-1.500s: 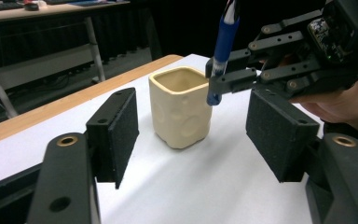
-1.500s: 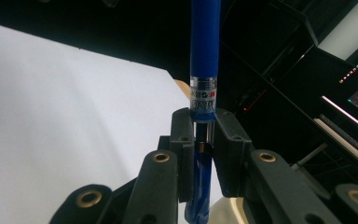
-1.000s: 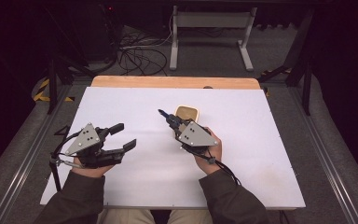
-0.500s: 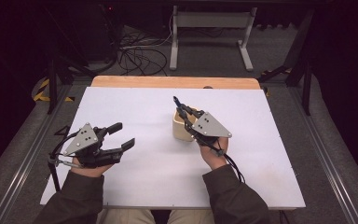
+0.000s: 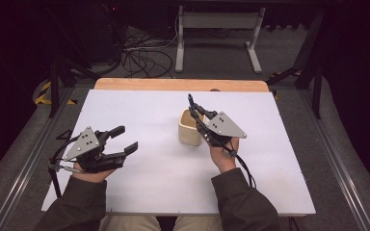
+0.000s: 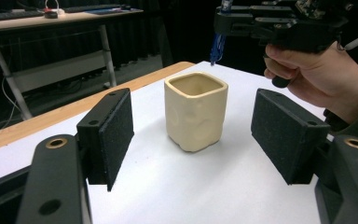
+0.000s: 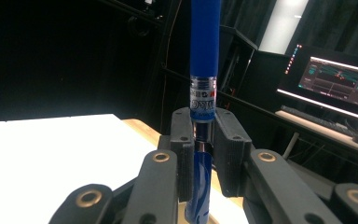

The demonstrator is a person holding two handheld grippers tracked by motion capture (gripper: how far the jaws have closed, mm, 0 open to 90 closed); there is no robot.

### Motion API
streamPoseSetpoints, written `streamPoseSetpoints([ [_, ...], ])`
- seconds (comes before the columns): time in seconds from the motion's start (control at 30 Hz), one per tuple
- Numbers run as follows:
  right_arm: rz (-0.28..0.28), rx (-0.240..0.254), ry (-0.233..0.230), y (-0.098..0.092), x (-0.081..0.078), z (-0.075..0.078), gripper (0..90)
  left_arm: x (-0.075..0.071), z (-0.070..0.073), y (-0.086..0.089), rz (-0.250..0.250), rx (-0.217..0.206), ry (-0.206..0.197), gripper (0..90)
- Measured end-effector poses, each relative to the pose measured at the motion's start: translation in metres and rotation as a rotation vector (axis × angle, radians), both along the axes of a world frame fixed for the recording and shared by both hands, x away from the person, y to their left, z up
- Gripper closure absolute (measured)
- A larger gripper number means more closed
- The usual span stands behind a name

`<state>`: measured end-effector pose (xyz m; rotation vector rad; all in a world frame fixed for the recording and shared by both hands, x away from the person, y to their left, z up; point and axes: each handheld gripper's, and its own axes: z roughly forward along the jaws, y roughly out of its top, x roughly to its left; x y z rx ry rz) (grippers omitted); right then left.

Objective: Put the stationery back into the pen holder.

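Observation:
A cream square cup (image 5: 188,129) stands upright in the middle of the white table (image 5: 149,183). My right gripper (image 5: 193,104) is beside the cup's right side, raised and pointing away from me. It is shut on a blue pen (image 5: 191,99), which stands up between its pads in the right gripper view (image 7: 204,56). My left gripper (image 5: 125,138) rests low at the left with its jaws wide apart and nothing between them. Its own view looks straight at the cup (image 6: 196,109), which is some way off, with the pen (image 6: 219,44) hanging above the cup's far rim.
A wooden strip (image 5: 180,84) runs along the table's far edge. Beyond it stand a metal frame (image 5: 217,33) and loose cables (image 5: 144,55) on the floor. In the right gripper view a lit monitor (image 7: 338,74) sits on a desk far off.
My right gripper has moved rightward with the pen, from in front of the cup to its right side, uncovering the cup. The left gripper has stayed where it was.

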<state>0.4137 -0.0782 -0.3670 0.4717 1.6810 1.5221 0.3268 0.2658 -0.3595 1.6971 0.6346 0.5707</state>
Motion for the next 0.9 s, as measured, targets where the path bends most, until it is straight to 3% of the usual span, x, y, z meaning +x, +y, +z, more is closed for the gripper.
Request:
streamPoseSetpoints([
  [0.2,0.004,0.045,0.052,-0.004,0.006,-0.007,79.6,0.000,0.001,0.001,0.008,-0.008,-0.005,28.3],
  [0.47,0.000,0.064,0.107,-0.007,0.011,-0.015,79.5,0.000,0.001,0.002,0.010,-0.012,-0.007,27.5],
  [0.9,-0.027,0.059,0.204,-0.006,0.018,-0.028,79.5,-0.001,0.001,0.003,0.012,-0.008,-0.007,27.5],
])
